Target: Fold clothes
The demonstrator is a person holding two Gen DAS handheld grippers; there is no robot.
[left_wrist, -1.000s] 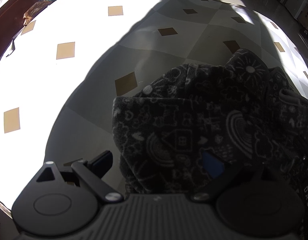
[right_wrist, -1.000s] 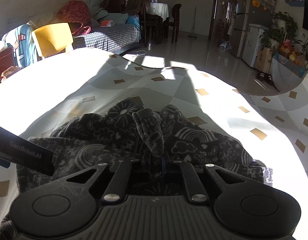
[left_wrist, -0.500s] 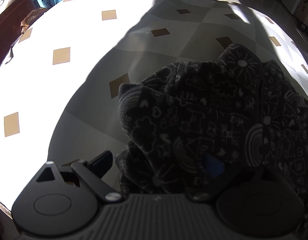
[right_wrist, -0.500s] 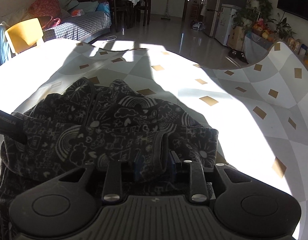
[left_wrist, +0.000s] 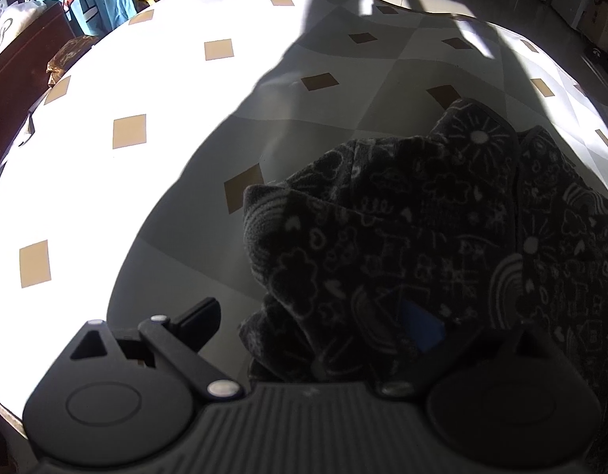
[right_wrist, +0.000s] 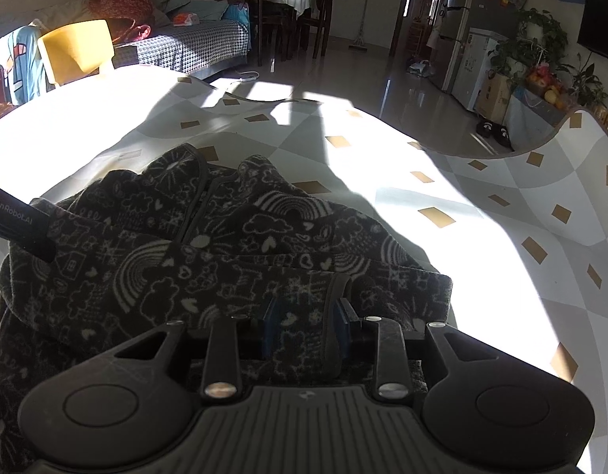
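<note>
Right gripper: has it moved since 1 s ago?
Yes. The right gripper has travelled right and forward, carrying the dark patterned garment: against the yellow chair, the room has slid left, and the far-right tablecloth edge now shows.

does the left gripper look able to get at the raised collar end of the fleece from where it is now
Probably yes. The left gripper is wide open with the dark printed fleece bunched between its fingers, and the collar lies just ahead over bare tablecloth. The right gripper holds a nearer fold, out of the way.
</note>
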